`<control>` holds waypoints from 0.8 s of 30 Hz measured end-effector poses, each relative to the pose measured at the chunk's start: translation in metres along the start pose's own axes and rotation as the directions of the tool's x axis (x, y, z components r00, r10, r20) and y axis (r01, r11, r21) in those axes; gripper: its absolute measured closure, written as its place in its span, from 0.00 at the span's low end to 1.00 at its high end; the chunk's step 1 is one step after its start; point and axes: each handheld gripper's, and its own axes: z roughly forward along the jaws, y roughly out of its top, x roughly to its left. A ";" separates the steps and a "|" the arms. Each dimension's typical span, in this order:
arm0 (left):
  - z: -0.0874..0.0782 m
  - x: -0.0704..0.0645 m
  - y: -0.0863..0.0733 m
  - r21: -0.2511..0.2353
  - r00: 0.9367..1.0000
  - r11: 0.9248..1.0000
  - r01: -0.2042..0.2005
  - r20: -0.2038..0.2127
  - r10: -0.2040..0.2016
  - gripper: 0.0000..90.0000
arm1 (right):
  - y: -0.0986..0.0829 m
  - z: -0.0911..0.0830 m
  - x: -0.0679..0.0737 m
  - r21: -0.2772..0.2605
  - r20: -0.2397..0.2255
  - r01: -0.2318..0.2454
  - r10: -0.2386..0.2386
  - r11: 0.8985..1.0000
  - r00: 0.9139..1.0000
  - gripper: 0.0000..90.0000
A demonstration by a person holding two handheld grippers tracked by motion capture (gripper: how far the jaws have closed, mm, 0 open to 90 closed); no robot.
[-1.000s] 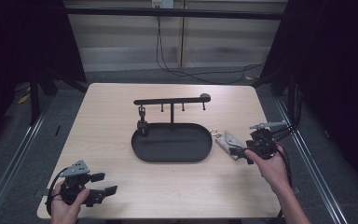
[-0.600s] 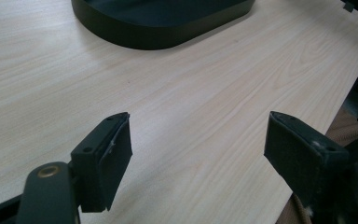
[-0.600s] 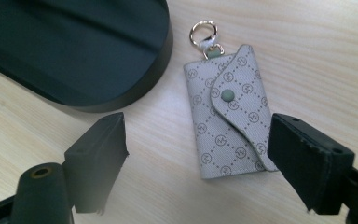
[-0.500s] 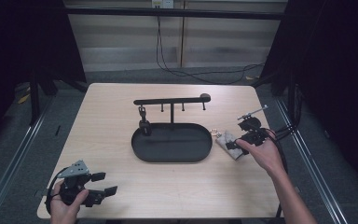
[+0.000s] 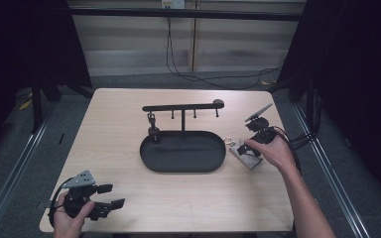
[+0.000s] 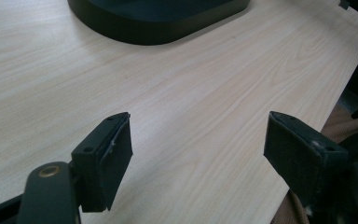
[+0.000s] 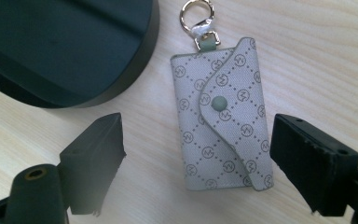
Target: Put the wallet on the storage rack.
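Here the right claw [image 7: 196,158] hangs spread wide over the grey patterned key pouch [image 7: 221,116], which lies flat on the table [image 5: 114,129] between its jaws, untouched, just beside the black oval tray [image 7: 65,46]. The left claw [image 5: 110,208] rests released near the table's front corner, well apart.

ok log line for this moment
right gripper: open, over key pouch | left gripper: open, idle | pouch beside black tray, on table

Grey patterned key pouch [image 7: 223,121] with snapped flap and metal ring at one end lies flat on the bench [image 5: 114,129], just beside the black tray [image 7: 51,51], not touching it.
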 end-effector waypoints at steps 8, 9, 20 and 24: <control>0.002 0.001 -0.001 0.019 1.000 1.000 0.000 0.019 -0.001 0.26 | 0.008 0.012 -0.009 0.069 -0.008 -0.010 0.011 0.998 1.000 0.19; 0.002 0.000 0.000 0.018 1.000 1.000 -0.008 0.015 0.007 0.26 | 0.011 0.015 -0.010 0.082 -0.004 -0.006 0.006 0.997 1.000 0.19; -0.001 0.002 0.000 0.001 1.000 1.000 0.000 0.010 0.000 0.26 | 0.018 0.030 -0.011 0.126 0.015 0.020 -0.022 0.992 1.000 0.20; 0.000 0.000 0.000 0.004 1.000 1.000 -0.004 0.008 0.004 0.26 | 0.018 0.039 -0.013 0.147 0.010 0.021 -0.023 0.989 1.000 0.20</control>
